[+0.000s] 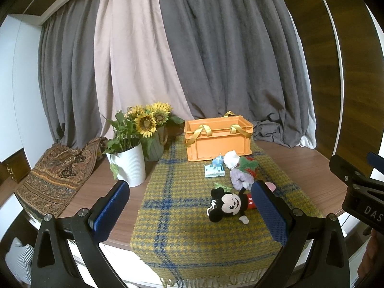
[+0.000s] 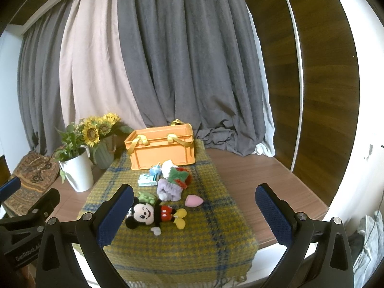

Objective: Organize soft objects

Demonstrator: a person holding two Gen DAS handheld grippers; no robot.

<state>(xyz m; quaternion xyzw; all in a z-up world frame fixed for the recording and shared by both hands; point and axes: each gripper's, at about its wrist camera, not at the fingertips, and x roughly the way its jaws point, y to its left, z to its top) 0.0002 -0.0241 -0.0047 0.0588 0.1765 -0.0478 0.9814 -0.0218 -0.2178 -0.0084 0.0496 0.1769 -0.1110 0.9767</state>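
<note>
While both my grippers, left gripper [image 1: 189, 206] and right gripper [image 2: 194, 210], hang above the table edge with jaws wide apart and holding nothing, the orange crate [image 1: 217, 139] stands at the far end of the plaid cloth [image 1: 182, 218]; I cannot see its inside. The mouse plush [image 2: 153, 213], pink sponge [image 2: 194, 200], purple scrunchie [image 2: 169, 188] and other soft things lie on the cloth before the crate, and a white pot [image 1: 130, 165] holds a green plant.

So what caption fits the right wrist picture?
Open right gripper hovers above a mouse plush lying before an orange crate.
</note>
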